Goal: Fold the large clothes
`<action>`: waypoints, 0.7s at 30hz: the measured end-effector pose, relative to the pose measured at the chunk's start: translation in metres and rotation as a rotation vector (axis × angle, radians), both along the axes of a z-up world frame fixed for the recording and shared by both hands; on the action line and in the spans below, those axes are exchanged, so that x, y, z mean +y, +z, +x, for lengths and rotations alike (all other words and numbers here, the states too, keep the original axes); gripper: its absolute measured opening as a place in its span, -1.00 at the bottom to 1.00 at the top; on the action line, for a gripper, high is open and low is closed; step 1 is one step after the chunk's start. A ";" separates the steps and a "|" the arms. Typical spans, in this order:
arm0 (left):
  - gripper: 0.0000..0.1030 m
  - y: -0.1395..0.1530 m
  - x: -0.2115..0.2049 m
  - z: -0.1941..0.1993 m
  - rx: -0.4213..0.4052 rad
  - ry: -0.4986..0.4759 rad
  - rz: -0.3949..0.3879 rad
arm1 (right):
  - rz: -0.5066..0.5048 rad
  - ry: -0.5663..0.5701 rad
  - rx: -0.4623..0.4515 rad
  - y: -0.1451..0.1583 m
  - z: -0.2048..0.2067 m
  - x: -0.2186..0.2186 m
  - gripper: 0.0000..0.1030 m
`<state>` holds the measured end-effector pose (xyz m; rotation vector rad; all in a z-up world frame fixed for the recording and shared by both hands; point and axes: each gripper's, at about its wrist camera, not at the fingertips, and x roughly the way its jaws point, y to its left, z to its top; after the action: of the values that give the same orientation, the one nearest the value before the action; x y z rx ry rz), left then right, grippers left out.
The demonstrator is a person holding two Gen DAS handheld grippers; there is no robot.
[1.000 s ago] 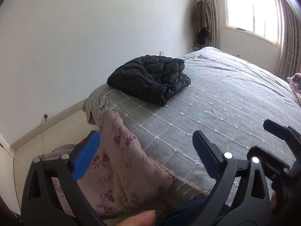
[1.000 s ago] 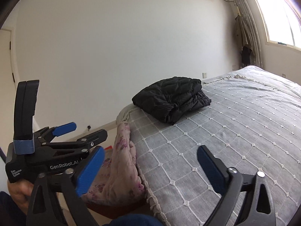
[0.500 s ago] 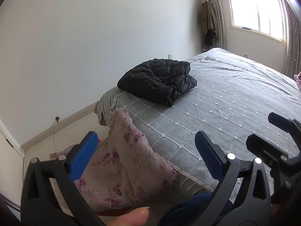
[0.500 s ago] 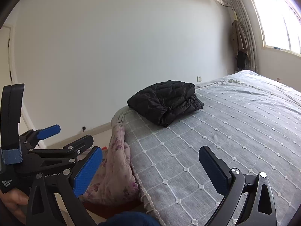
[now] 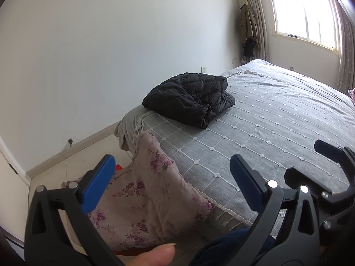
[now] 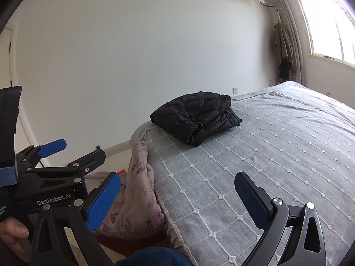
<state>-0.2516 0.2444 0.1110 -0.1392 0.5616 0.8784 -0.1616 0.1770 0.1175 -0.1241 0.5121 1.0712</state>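
A black puffer jacket lies folded in a bundle near the far left corner of the bed, which has a grey quilted cover. My left gripper is open and holds nothing, hovering over the bed's near corner, well short of the jacket. My right gripper is also open and holds nothing, low over the near edge. In the right wrist view, the left gripper shows at the left, open. One finger of the right gripper shows at the right of the left wrist view.
A pink floral quilt hangs off the bed's near left corner onto the floor. A white wall runs behind the bed. A window with curtains and a hanging coat are at the far right. A person's thumb and hand hold the grippers.
Both views have shifted slightly, with the jacket drifting a little right in the left wrist view. Both grippers stay open, and the jacket has not moved on the bed.
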 end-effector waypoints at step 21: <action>0.99 -0.007 -0.002 0.008 0.012 -0.017 -0.015 | -0.001 -0.029 0.010 0.002 0.003 -0.001 1.00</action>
<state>-0.2433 0.2427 0.1043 -0.1431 0.5796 0.8589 -0.1583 0.1758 0.1191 -0.1124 0.5220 1.0434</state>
